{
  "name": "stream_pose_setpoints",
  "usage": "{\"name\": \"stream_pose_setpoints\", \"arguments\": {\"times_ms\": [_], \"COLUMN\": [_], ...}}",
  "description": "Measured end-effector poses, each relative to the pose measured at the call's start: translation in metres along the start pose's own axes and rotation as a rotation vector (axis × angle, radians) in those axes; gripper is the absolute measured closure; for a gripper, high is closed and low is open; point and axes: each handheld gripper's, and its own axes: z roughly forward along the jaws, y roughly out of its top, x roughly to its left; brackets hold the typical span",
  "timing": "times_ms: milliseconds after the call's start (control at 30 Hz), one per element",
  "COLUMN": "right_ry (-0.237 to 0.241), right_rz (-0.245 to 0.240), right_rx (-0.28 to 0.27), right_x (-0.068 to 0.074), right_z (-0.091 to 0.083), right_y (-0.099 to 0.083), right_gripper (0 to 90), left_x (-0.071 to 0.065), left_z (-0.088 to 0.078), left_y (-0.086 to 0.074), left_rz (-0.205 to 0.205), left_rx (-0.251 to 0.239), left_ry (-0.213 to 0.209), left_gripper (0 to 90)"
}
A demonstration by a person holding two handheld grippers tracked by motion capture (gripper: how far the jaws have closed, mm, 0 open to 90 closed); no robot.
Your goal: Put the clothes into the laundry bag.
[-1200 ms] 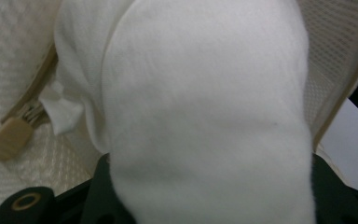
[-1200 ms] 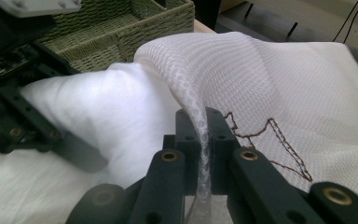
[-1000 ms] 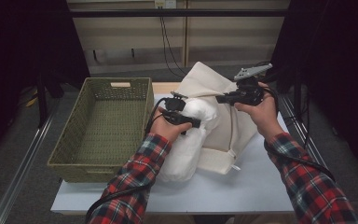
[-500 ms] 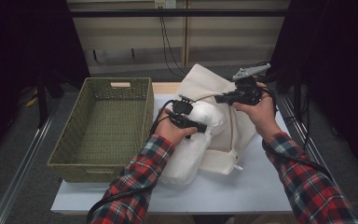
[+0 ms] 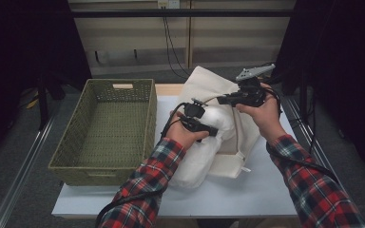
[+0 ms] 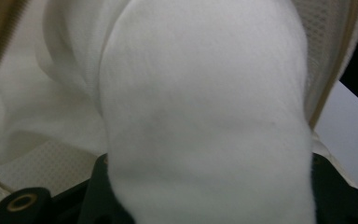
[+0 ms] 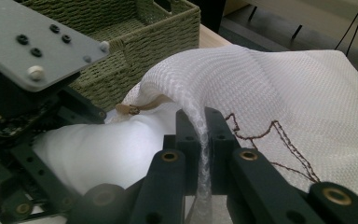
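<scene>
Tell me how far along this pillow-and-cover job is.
Done: the right tongs are shut on the edge of the white mesh zippered cover, lifting its opening. In hand: the left tongs grip the soft white pillow at the cover's mouth, part of it inside and part still on the white table. Whether it goes in or comes out, I cannot tell. The green woven basket holds nothing yet.

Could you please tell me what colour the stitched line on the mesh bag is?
Dark brown, on the white mesh bag; it shows best in the right gripper view.
</scene>
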Motion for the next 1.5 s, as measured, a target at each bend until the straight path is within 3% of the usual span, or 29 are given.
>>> {"name": "stream_pose_setpoints", "arguments": {"times_ms": [33, 100, 167, 267, 367, 433, 733, 1000, 1100, 1167, 1400, 1500], "right_ry": [0.001, 0.002, 0.000, 0.001, -0.002, -0.002, -0.009, -0.010, -0.009, -0.013, -0.015, -0.015], "right_rz": [0.000, 0.007, 0.009, 0.009, 0.013, 0.012, 0.027, 0.029, 0.030, 0.032, 0.033, 0.028], "right_rx": [0.001, -0.008, -0.005, -0.003, 0.001, 0.006, 0.010, 0.012, 0.014, 0.015, 0.015, 0.018], "right_x": [0.000, -0.002, -0.002, -0.003, -0.003, -0.004, -0.008, -0.009, -0.009, -0.009, -0.009, -0.009], "right_z": [-0.001, -0.002, -0.003, -0.002, 0.000, 0.001, 0.001, 0.003, 0.003, 0.003, 0.002, 0.001], "right_y": [0.000, -0.001, -0.002, -0.004, -0.006, -0.008, -0.015, -0.016, -0.017, -0.017, -0.017, -0.017], "right_gripper": [86.6, 86.6, 86.7, 86.6, 86.6, 86.6, 86.6, 86.6, 86.6, 86.6, 86.6, 86.6], "left_x": [0.000, -0.001, 0.000, 0.000, -0.002, -0.004, -0.005, -0.009, -0.010, -0.010, -0.007, -0.003], "left_z": [0.001, 0.004, 0.009, 0.019, 0.027, 0.030, 0.020, 0.003, 0.000, 0.000, 0.013, 0.020], "left_y": [0.001, 0.001, 0.000, -0.005, -0.008, -0.009, -0.010, -0.016, -0.020, -0.024, -0.045, -0.053], "left_rz": [-0.006, 0.022, 0.038, 0.030, 0.062, 0.047, 0.100, 0.140, 0.141, 0.143, 0.118, 0.079], "left_rx": [-0.010, -0.012, -0.018, -0.007, -0.005, 0.000, -0.043, -0.027, -0.030, -0.004, 0.010, 0.025], "left_ry": [0.009, 0.018, 0.002, -0.030, -0.064, -0.074, -0.030, 0.021, 0.014, 0.008, -0.008, -0.031], "left_gripper": [50.9, 50.0, 47.1, 43.6, 34.2, 27.8, 6.5, 4.7, 4.5, 4.0, 4.4, 7.9]}}
